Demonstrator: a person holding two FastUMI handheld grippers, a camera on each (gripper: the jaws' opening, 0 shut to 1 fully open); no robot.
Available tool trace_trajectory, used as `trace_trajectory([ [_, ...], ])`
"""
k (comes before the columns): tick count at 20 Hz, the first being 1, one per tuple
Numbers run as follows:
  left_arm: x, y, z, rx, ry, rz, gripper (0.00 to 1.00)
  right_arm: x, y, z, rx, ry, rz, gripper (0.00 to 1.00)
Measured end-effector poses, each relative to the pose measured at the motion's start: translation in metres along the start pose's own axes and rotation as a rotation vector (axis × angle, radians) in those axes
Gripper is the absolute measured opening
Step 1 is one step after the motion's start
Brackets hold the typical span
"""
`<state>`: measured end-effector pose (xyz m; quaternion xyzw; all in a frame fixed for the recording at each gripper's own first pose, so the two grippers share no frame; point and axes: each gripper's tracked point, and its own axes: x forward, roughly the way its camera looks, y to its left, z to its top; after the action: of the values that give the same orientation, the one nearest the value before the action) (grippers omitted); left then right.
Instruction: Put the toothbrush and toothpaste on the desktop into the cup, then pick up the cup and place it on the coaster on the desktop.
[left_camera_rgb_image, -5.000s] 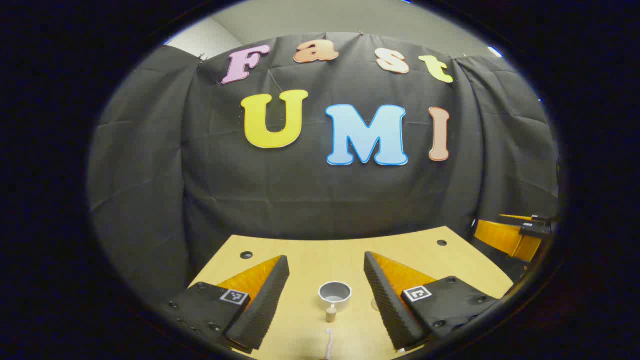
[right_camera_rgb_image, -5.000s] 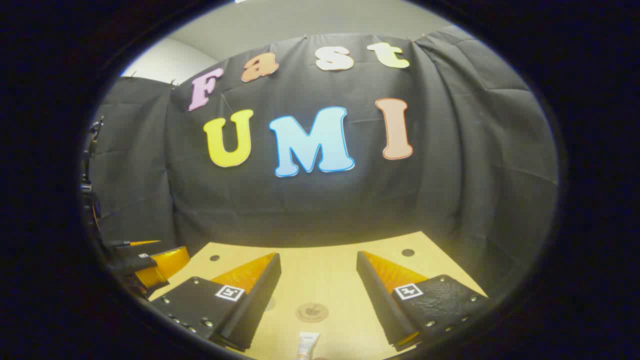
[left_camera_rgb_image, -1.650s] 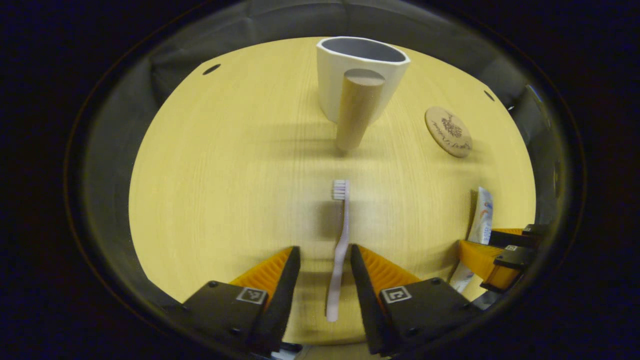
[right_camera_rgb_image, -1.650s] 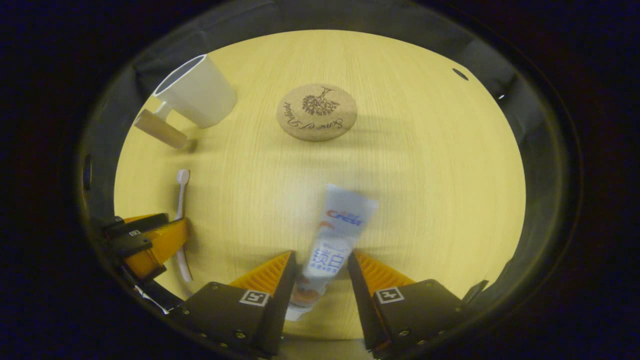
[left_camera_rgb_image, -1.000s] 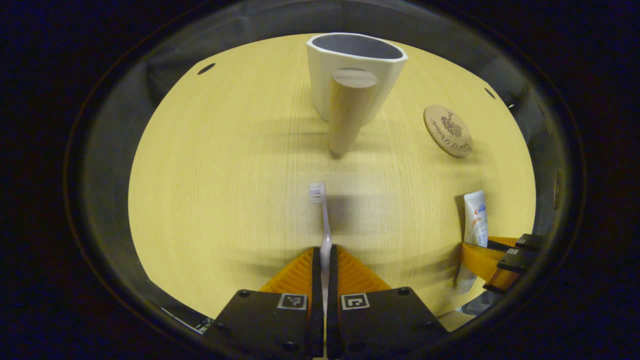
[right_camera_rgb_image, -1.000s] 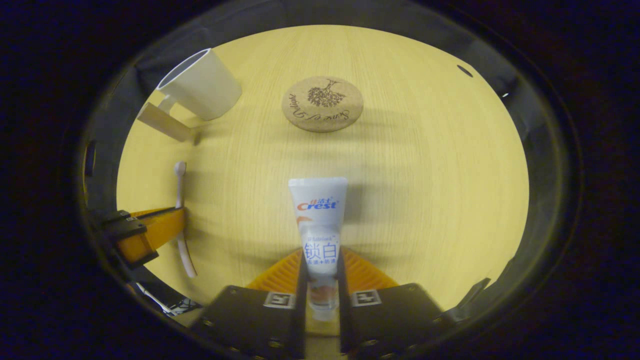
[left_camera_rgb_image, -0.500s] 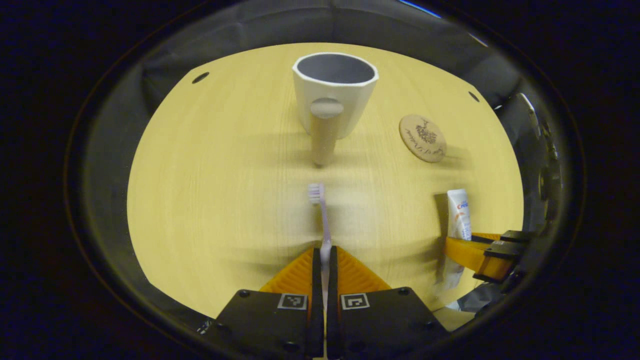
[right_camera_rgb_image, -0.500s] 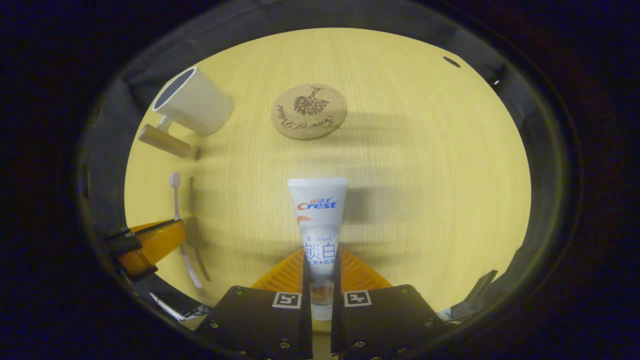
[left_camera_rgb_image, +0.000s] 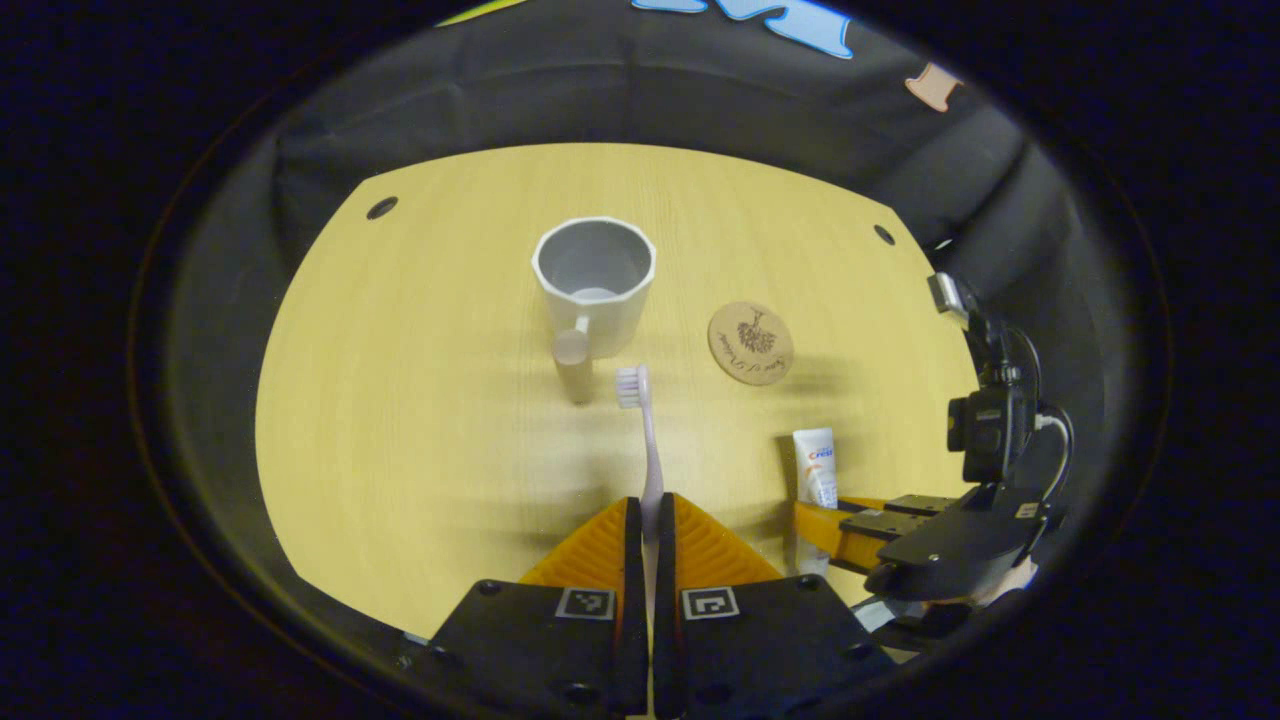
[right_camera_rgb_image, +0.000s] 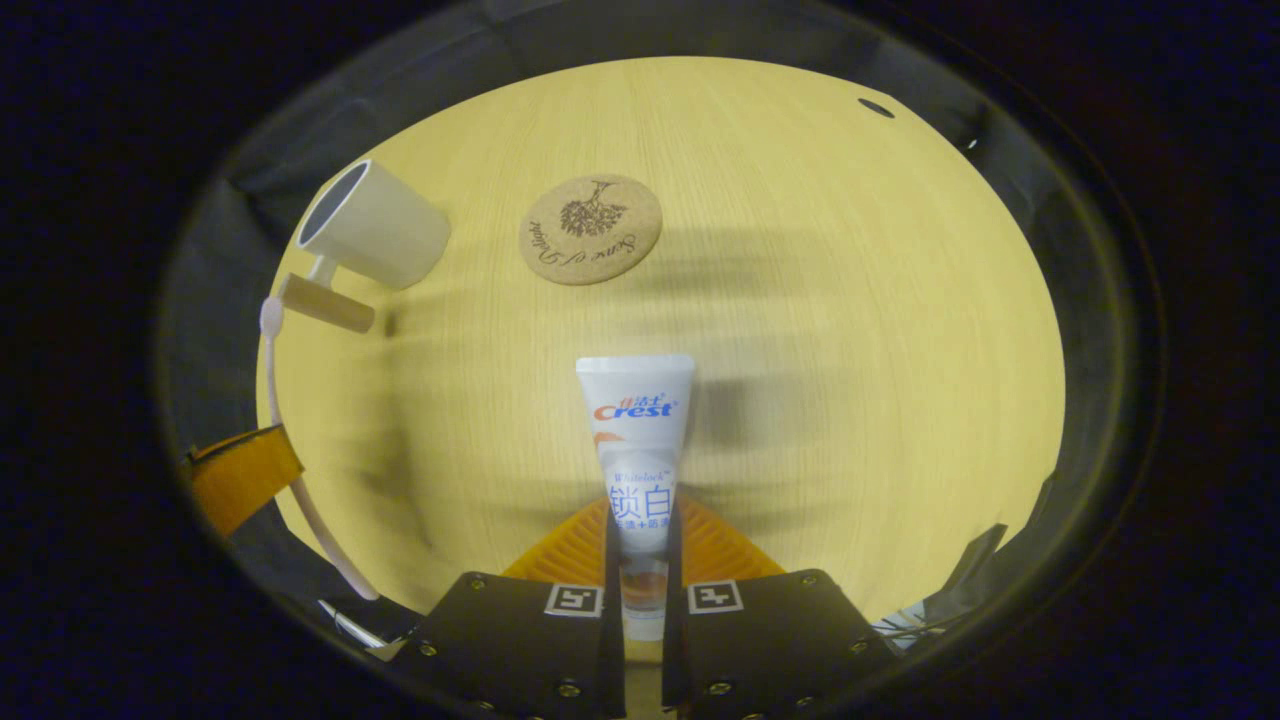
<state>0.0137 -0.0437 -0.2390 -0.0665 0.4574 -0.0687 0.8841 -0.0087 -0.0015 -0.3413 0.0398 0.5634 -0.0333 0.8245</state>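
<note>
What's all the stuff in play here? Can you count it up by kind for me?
Toothbrush: 1, held in the left gripper
Toothpaste tube: 1, held in the right gripper
Cup: 1, white with a wooden handle
Cork coaster: 1
Grippers: 2
Total: 6

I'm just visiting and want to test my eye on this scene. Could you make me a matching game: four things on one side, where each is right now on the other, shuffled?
Things:
1. toothbrush
2. toothpaste
3. cup
4. coaster

Places or states:
A. lying flat on the desktop, nothing on it
B. clamped in the left gripper
C. standing upright on the desktop, nothing in it yet
D. clamped in the right gripper

Pairs: 1-B, 2-D, 3-C, 4-A
</note>
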Motion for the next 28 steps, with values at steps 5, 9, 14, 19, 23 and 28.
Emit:
trace_trajectory([
  [5, -0.021, 0.006, 0.059, 0.031, -0.104, 0.003, 0.1, -0.002, 0.0, 0.002, 0.011, -0.003, 0.006, 0.16],
  [9, -0.023, 0.02, 0.112, 0.046, -0.175, 0.03, 0.1, -0.001, 0.0, 0.001, 0.016, 0.002, 0.011, 0.16],
  [14, -0.016, 0.04, 0.165, 0.073, -0.237, 0.069, 0.1, 0.002, -0.003, 0.0, 0.038, 0.011, 0.009, 0.16],
  [19, 0.004, 0.057, 0.208, 0.088, -0.298, 0.086, 0.16, 0.001, -0.012, -0.004, 0.075, 0.011, 0.002, 0.16],
  [23, 0.025, 0.058, 0.233, 0.11, -0.354, 0.072, 0.1, 0.003, -0.019, -0.011, 0.108, 0.016, -0.006, 0.16],
  [28, 0.054, 0.054, 0.24, 0.101, -0.361, 0.055, 0.1, -0.004, -0.027, -0.019, 0.155, 0.017, -0.002, 0.16],
])
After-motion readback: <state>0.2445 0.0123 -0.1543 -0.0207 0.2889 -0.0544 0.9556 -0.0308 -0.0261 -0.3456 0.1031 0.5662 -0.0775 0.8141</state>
